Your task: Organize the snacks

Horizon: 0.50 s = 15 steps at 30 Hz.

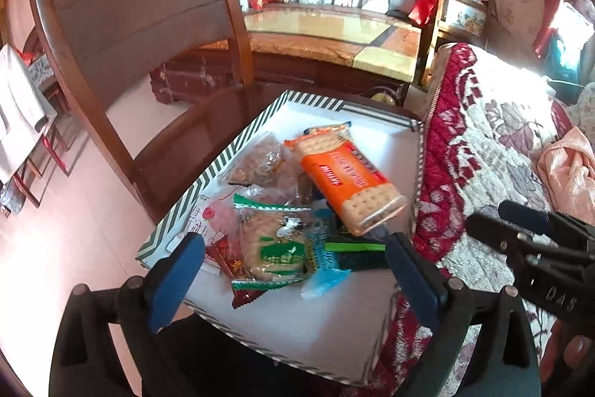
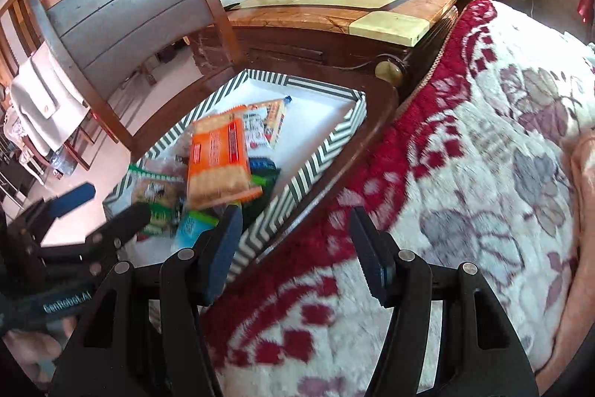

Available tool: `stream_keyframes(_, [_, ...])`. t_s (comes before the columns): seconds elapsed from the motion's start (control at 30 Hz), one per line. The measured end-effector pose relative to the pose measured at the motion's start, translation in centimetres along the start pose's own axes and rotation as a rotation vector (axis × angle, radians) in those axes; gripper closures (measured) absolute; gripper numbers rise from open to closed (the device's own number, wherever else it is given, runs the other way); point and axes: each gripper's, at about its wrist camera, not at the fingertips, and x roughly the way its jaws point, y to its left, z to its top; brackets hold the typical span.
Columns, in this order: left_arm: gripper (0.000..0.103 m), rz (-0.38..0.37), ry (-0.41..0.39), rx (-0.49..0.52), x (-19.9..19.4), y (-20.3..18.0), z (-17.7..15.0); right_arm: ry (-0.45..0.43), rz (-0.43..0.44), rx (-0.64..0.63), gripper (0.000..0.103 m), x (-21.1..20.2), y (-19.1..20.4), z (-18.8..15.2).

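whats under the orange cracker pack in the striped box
The orange cracker pack lies tilted on top of the pile in the striped box, over a dark green wrapper and clear bags. What lies directly beneath its middle is covered.

**Right wrist view: snack box on chair, both tools in frame**

Right hand-held gripper [image 2: 293,248] hangs over a red-and-cream floral blanket [image 2: 465,155], jaws apart, nothing between them. Striped box [image 2: 319,151] sits on a wooden chair [image 2: 375,121] just beside the blanket. Inside: an orange cracker pack [image 2: 217,159] lying tilted on top of other wrapped snacks [image 2: 160,192]. Left hand-held gripper [image 2: 104,207] enters lower left, over the box's near corner, jaws wide, holding nothing. Picture slightly blurred.
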Motion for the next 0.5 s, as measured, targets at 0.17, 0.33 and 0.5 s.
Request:
stream_keyframes(0.17, [0.004,-0.021,-0.022,-0.008,-1.3,-0.5,-0.2,-0.008,-0.009,-0.007,0.043,-1.3,-0.2,-1.4])
stream_keyframes(0.33, [0.003,-0.031,-0.034,-0.011,-2.0,-0.7,-0.3,0.002,-0.011,-0.012,0.043,-1.7,-0.1,-2.0])
stream_keyframes(0.5, [0.001,-0.05,-0.037,-0.041,-2.3,-0.1,-0.7,0.006,-0.004,-0.018,0.043,-1.9,0.2,-2.1])
